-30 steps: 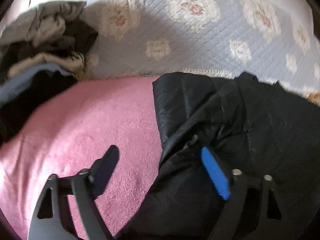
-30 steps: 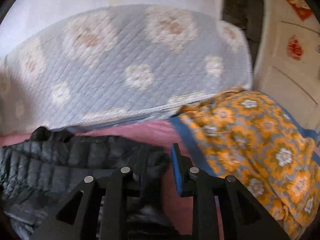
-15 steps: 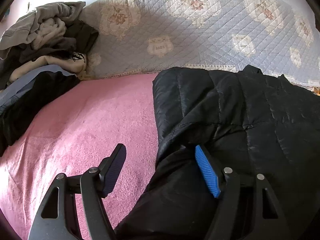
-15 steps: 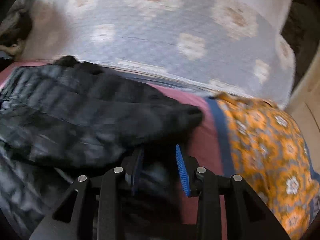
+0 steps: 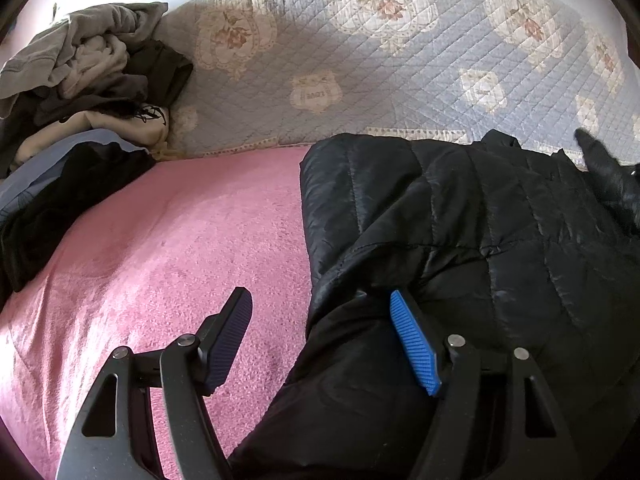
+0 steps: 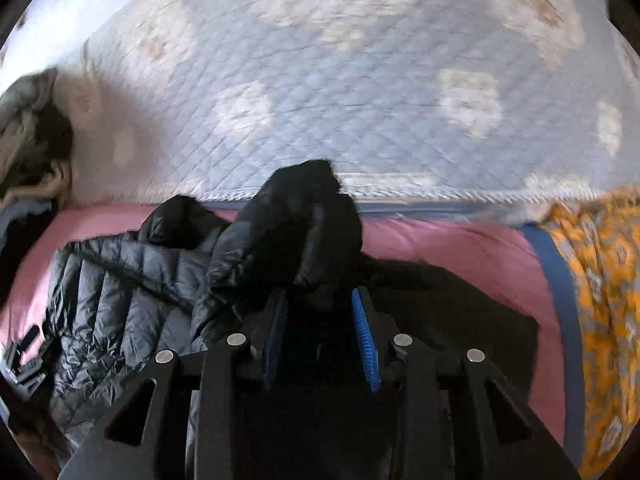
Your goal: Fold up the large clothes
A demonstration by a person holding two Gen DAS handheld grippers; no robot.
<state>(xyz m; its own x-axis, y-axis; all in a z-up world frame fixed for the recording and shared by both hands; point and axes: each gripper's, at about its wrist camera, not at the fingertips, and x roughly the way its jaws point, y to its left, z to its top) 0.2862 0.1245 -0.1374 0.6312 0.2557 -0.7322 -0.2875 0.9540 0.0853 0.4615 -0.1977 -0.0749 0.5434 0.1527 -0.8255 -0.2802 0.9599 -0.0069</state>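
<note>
jacket [image 5: 460, 216] lying on pink bed [image 5: 180, 240] | right hand-held gripper [image 6: 320, 340] nearer, just been opening, sleeve [image 6: 292, 232] between jaws, pointing away | left hand-held gripper [image 5: 320, 340] spread, straddling jacket's left edge

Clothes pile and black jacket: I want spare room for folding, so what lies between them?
Only bare pink blanket lies between the clothes pile and the jacket; the left wrist view shows it.
</note>
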